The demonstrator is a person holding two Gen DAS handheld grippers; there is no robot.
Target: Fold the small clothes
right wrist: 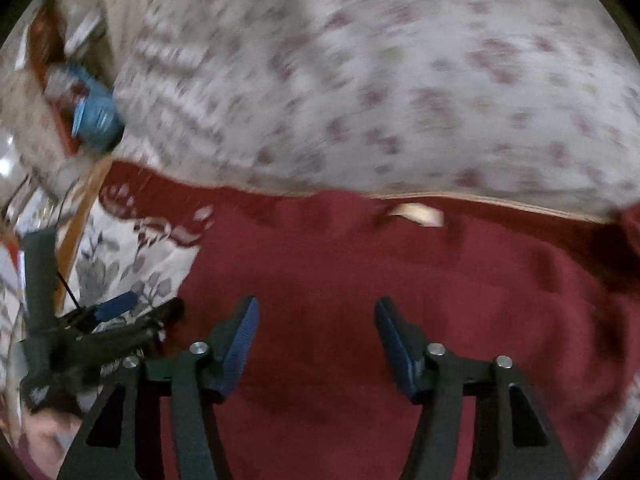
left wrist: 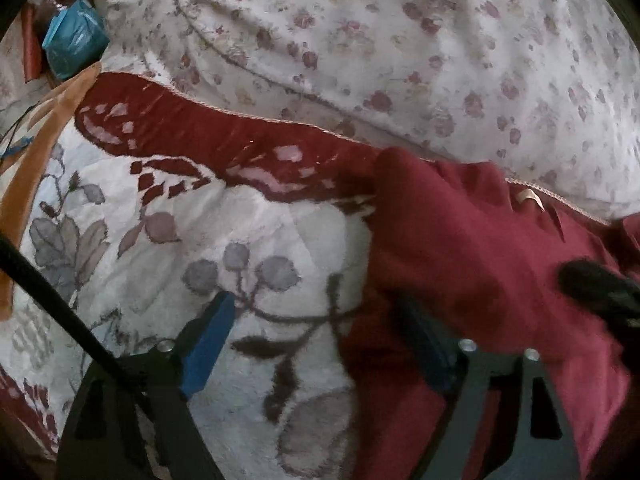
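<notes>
A dark red garment (left wrist: 472, 248) lies on a floral blanket (left wrist: 160, 264), with a pale neck label (left wrist: 529, 197) near its far edge. My left gripper (left wrist: 316, 304) is open, its left blue finger over the blanket and its right finger at the garment's left edge. In the right wrist view the garment (right wrist: 400, 272) fills the middle, its label (right wrist: 420, 214) at the far edge. My right gripper (right wrist: 316, 312) is open and empty just above the cloth. The left gripper shows there at the left (right wrist: 120, 304). The right gripper's dark tip shows in the left wrist view (left wrist: 592, 284).
A white bedsheet with small red flowers (left wrist: 400, 48) rises behind the garment. A blue packet (left wrist: 74, 40) and red-brown items lie at the far left. An orange cloth strip (left wrist: 36, 160) runs along the blanket's left side. A black cable (left wrist: 60, 304) crosses the left.
</notes>
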